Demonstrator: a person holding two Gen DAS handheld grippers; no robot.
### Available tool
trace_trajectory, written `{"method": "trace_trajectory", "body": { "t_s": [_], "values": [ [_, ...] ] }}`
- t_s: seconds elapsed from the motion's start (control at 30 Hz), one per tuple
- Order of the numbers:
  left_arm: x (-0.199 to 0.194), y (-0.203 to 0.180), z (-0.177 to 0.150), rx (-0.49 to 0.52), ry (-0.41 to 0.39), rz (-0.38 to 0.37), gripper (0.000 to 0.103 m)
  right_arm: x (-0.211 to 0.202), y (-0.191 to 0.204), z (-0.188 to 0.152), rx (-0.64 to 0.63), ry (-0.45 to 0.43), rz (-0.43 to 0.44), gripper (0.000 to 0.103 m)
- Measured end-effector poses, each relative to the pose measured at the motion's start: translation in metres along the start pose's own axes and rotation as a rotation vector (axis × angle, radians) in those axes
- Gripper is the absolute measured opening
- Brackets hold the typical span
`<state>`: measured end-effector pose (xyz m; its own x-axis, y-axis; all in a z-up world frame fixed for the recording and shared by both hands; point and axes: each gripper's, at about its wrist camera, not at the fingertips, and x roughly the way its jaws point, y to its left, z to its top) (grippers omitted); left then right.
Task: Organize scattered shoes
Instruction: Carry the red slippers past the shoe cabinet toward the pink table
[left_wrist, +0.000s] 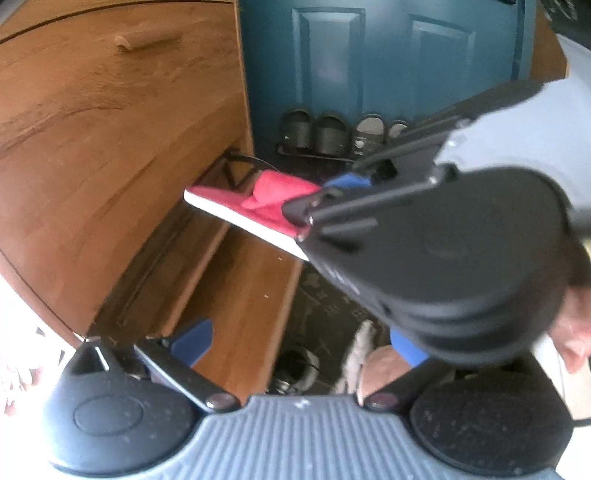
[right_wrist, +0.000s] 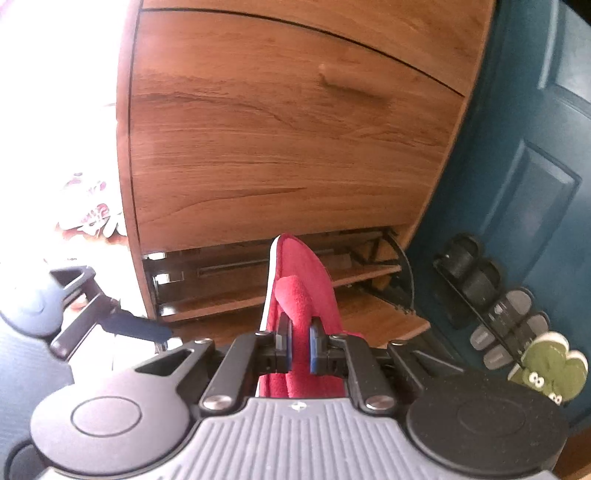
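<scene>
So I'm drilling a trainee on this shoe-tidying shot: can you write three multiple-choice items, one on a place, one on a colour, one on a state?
1. Where do the black slides sit?
A. on the rack at the foot of the blue door
B. in the cabinet's open bottom compartment
C. on top of the cabinet

2. What colour is the slipper that the right gripper carries?
A. green
B. red
C. grey

3. How is the left gripper?
A. shut on a slipper
B. shut on nothing
C. open, nothing between its fingers

Key: 1 A, they line up against the door. 2 B, red fabric with a white sole edge. 3 C, its blue pads stand wide apart.
</scene>
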<state>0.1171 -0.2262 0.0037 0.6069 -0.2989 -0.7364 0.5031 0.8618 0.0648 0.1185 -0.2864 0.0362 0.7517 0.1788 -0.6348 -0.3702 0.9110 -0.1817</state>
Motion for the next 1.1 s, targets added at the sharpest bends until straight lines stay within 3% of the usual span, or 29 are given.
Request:
{"method": "trace_trajectory", "body": {
  "t_s": [0.27, 0.5, 0.77, 0.93, 1.1],
  "values": [
    [0.005, 0.056, -0.005, -0.053, 0.009, 0.081, 0.103, 0.022, 0.019, 0.021, -0.050, 0.004, 0.042, 0.008],
    [0.002, 0.108, -0.033, -0.099, 0.051, 0.152, 0.103, 0.032, 0.057, 0.036, -0.098, 0.003, 0.113, 0.008],
    [-0.029, 0.151, -0.075, -0.117, 0.078, 0.266, 0.103, 0.029, 0.111, 0.056, -0.180, -0.003, 0.184, 0.008],
    [-0.045, 0.161, -0.108, -0.130, 0.089, 0.269, 0.103, 0.027, 0.148, 0.054, -0.237, 0.001, 0.227, 0.008],
    [-0.056, 0.168, -0.150, -0.182, 0.128, 0.256, 0.103, 0.025, 0.180, 0.044, -0.339, 0.005, 0.211, 0.008]
  ]
}}
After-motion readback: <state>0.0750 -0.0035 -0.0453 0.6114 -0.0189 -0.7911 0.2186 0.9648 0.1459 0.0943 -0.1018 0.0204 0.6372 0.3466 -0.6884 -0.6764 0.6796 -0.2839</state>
